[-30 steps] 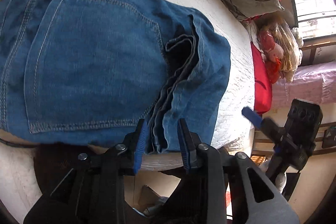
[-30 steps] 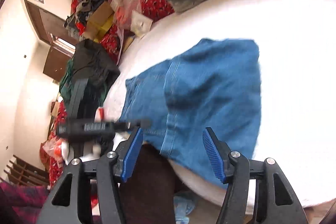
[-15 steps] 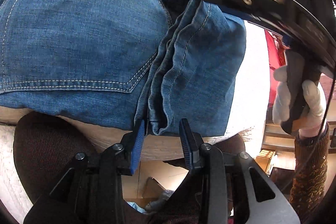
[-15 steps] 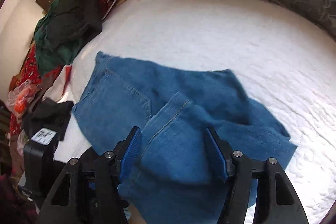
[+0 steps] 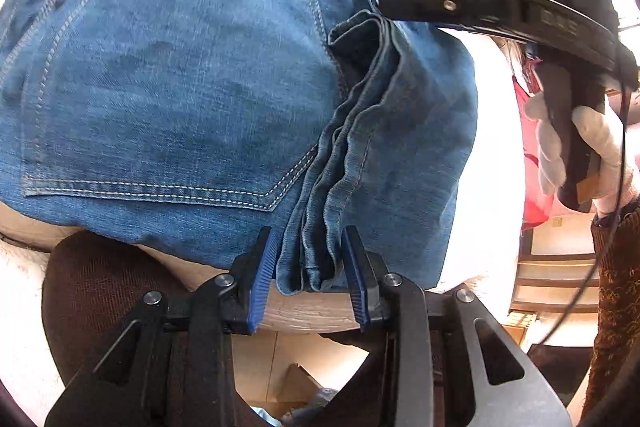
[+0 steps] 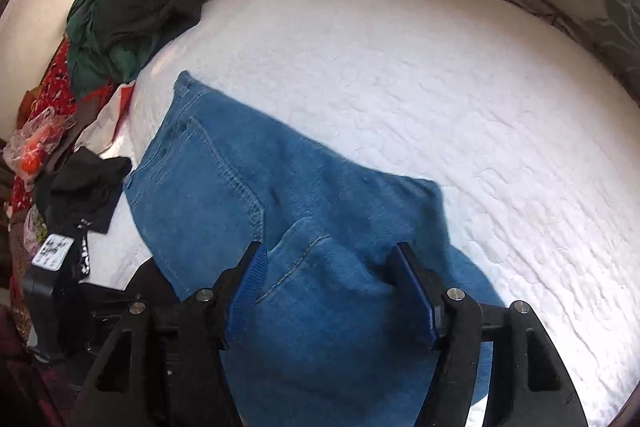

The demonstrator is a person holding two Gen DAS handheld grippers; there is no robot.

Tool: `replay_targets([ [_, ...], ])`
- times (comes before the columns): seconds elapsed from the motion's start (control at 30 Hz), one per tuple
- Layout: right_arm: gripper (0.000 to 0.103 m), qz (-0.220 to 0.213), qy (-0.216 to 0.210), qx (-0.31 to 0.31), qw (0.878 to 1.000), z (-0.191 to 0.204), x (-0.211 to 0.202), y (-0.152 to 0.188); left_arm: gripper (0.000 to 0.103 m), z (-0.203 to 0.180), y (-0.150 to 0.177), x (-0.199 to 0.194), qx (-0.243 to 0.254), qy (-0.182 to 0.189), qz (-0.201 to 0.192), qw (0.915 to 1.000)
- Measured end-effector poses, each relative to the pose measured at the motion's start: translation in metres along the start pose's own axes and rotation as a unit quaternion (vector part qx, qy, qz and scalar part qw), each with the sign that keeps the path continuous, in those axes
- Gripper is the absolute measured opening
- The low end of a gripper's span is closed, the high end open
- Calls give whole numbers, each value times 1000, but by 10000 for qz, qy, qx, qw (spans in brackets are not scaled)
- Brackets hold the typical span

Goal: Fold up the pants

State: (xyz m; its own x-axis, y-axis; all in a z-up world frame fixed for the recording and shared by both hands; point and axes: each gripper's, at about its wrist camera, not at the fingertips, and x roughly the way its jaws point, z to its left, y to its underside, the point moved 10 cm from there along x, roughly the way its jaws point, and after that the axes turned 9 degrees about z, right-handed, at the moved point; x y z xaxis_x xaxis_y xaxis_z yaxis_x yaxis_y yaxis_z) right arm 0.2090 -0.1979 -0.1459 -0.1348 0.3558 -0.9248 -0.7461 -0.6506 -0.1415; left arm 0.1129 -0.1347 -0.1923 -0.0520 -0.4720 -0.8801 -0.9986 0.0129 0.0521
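The blue pants (image 5: 172, 99) are lying folded on the white bed (image 6: 440, 99), near its front edge. The left tongs (image 5: 308, 267) are sitting apart around the bunched hems. The right tongs (image 6: 340, 291) are hanging apart over the pants

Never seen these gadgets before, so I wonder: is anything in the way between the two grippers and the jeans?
Nothing visible. The jeans lie on the white bed; their bunched hems sit between the left gripper fingers, and denim lies directly before the right gripper.
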Motion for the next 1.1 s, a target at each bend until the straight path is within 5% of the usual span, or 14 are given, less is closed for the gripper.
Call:
replay_targets([
  [0.13,67,812,-139,-918,9924,37,13,36,33,-2,4,15,16,10,198,9998],
  [0.33,70,560,254,-686,9957,30,5,17,44,-12,7,19,26,101,188,9998],
  [0.4,71,706,350,-668,9947,34,16,10,44,-15,9,21,10,120,207,9997],
  [0.47,71,1009,883,-855,9873,37,31,11,44,-15,13,22,-14,161,222,9996],
  [0.57,62,1289,1983,-1304,9628,37,40,16,44,-10,15,23,-74,224,238,9994],
  [0.63,45,1234,2384,-1451,9523,38,34,19,44,-4,16,19,-121,258,218,9994],
  [0.67,36,1198,2476,-1408,9511,36,29,21,44,-1,14,19,-163,265,199,9993],
  [0.77,30,903,2681,-1160,9521,24,8,26,39,6,14,11,-236,221,81,9994],
  [0.93,28,-131,2178,-169,9757,2,-38,11,32,3,2,-8,-234,-92,-497,9984],
  [1.1,35,-507,1006,620,9917,-2,-7,-22,32,20,4,-4,-570,-131,-286,9979],
])
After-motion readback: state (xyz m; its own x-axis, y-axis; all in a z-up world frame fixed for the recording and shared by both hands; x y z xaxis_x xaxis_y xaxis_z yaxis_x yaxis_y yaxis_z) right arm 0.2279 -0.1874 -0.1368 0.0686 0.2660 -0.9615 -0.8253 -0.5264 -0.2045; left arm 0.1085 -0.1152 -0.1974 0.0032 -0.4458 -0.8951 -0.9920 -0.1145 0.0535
